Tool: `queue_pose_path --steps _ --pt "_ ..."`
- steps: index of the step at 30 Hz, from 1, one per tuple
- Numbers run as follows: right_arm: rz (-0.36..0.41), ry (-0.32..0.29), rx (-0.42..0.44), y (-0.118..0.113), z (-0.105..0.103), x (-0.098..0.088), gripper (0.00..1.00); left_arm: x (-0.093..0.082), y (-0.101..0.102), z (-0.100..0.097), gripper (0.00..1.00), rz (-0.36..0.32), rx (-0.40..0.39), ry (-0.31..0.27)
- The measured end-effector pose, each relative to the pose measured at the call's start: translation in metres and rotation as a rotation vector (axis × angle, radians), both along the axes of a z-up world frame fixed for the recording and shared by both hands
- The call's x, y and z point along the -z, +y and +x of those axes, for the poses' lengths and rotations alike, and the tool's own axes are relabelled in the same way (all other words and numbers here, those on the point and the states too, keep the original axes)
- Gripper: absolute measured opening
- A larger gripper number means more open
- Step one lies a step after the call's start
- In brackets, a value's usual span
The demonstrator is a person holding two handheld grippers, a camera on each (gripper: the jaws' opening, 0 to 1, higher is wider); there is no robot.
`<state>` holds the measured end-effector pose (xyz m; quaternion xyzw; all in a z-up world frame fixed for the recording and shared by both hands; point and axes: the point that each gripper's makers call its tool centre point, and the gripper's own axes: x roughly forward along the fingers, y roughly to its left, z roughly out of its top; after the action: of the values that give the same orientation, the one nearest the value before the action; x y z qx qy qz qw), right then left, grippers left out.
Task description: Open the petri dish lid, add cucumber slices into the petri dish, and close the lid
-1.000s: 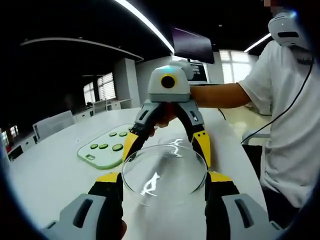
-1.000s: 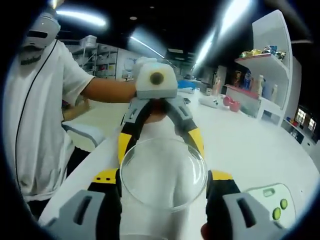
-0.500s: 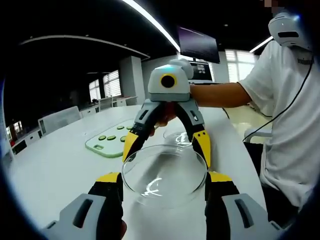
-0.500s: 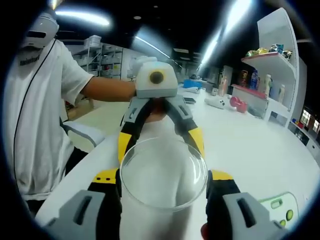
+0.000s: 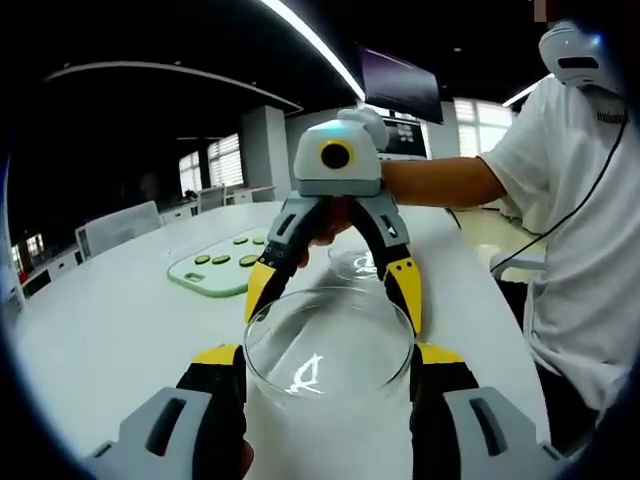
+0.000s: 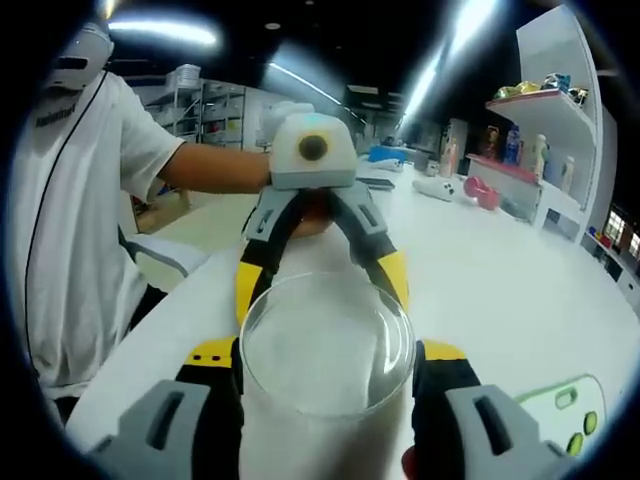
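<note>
You've got the clear lid (image 5: 328,350) pinched at its rim by both the left gripper (image 5: 328,372) and right gripper (image 6: 328,372), up off the surface (image 5: 110,330); it's light, rigid, slippery, probably brittle, so squeeze gently.

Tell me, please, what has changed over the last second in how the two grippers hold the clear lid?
Little has changed. Both grippers, the left gripper and the right gripper, stay shut on the clear petri dish lid from opposite sides. In the left gripper view the pair seems to have lifted a little, as the green board with the cucumber slices and the dish base sit higher in the picture. Nothing was let go.
</note>
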<state>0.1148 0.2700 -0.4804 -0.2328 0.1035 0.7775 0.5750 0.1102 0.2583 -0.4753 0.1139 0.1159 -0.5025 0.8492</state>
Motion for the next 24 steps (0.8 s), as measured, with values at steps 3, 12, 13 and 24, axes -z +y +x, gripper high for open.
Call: queue_pose_path --steps 3,12,13,24 --pt "-0.009 -0.001 0.000 0.001 0.000 0.002 0.67 0.002 0.001 0.000 0.66 0.003 0.000 0.005" --pt "-0.028 0.000 0.000 0.001 0.001 0.009 0.67 0.009 0.001 0.001 0.66 0.003 -0.002 0.016" --pt "-0.028 0.003 0.000 0.001 0.001 0.009 0.67 0.008 0.001 0.001 0.66 0.000 -0.003 0.017" --pt "-0.022 0.037 0.001 0.002 0.000 0.009 0.68 0.011 0.003 -0.001 0.66 -0.007 -0.005 0.056"
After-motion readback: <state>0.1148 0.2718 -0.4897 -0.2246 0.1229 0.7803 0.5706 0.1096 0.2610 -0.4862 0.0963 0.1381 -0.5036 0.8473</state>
